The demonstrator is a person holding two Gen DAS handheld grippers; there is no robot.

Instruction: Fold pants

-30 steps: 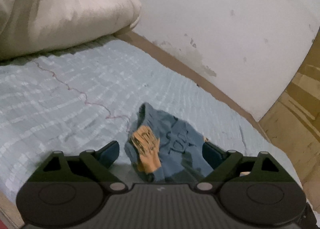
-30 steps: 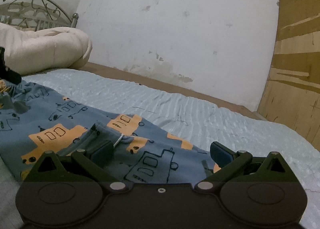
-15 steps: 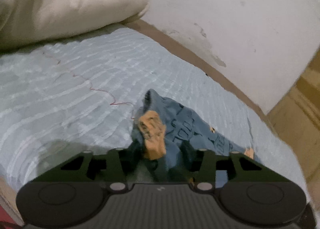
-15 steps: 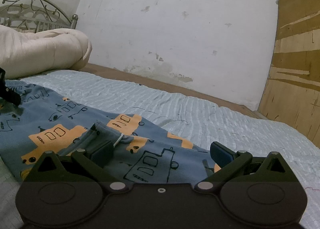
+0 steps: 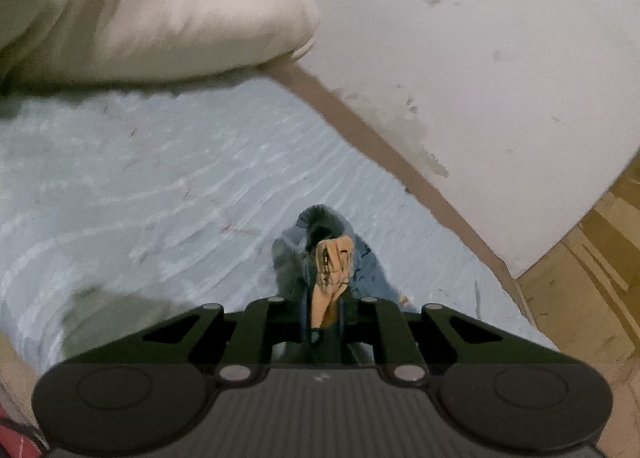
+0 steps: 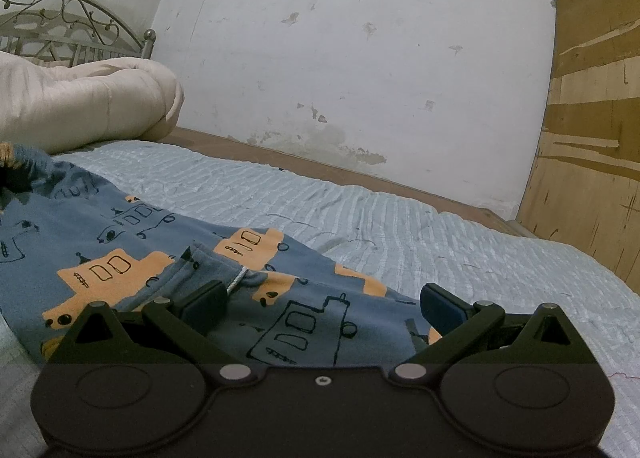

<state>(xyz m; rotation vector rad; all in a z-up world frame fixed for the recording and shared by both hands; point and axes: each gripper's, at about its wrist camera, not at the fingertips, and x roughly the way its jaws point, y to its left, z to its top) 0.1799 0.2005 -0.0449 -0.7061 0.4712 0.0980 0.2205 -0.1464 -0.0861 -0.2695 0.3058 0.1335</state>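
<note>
The pants (image 6: 120, 242) are blue with orange and black vehicle prints and lie spread on the bed. My right gripper (image 6: 320, 304) is open, low over the waistband with its white drawstring (image 6: 236, 282); the cloth lies between its jaws. My left gripper (image 5: 324, 310) is shut on a bunched end of the pants (image 5: 332, 262) and holds it lifted above the sheet. The far left of the right wrist view shows that raised end (image 6: 24, 166).
The bed has a light blue ribbed sheet (image 6: 360, 214). A cream duvet (image 6: 80, 102) lies bunched at the head by a metal headboard (image 6: 72, 26). A white stained wall (image 6: 340, 58) runs along the far side. A wooden panel (image 6: 592, 138) stands at the right.
My left gripper closed on the end of the pants and lifted it off the sheet. The right gripper has stayed open in place over the waistband.
</note>
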